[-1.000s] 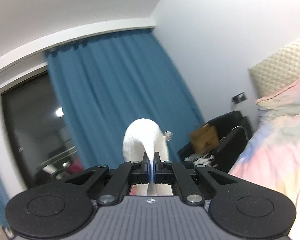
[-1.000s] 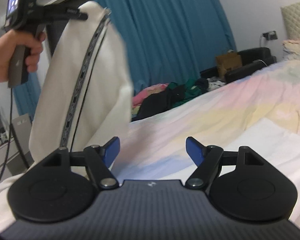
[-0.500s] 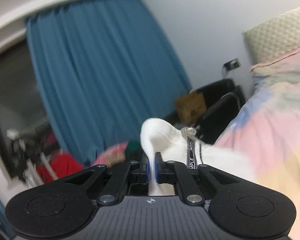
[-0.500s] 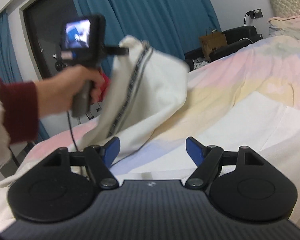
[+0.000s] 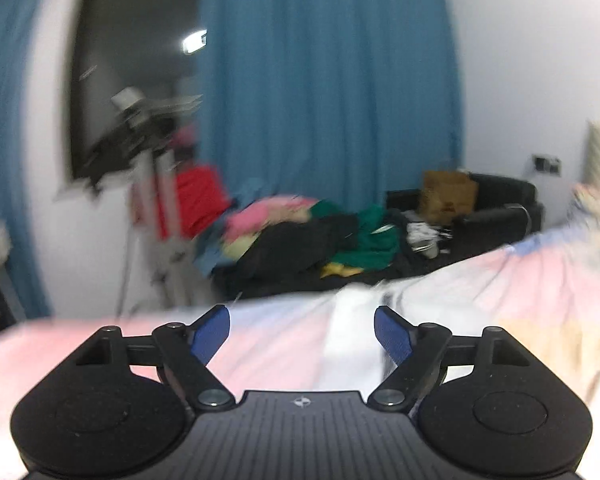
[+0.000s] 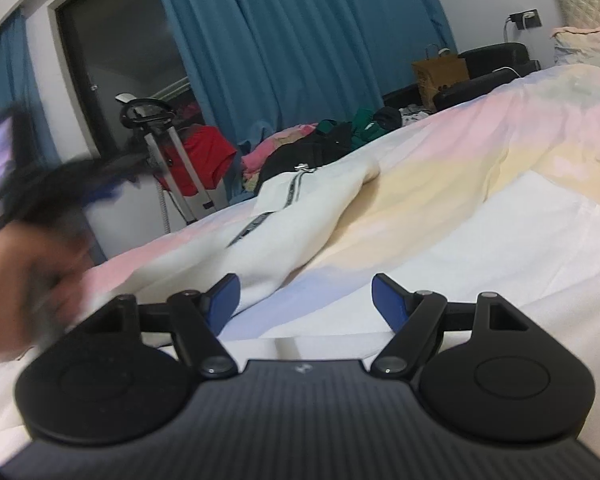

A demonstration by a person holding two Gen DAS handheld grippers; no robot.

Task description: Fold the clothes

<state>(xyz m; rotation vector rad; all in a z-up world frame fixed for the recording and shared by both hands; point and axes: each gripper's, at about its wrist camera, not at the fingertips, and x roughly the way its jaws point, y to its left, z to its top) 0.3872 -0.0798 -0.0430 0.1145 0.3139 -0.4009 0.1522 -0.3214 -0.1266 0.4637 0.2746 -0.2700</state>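
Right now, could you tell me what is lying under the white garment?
The white garment lies spread on the pastel bedspread, which shows all around it. Whatever is beneath the bedspread is covered.

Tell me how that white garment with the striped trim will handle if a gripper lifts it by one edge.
The white garment lies slumped in soft folds on the bedspread, so it will probably droop. It looks thick, perhaps fairly heavy. Its trailing parts would likely drag.
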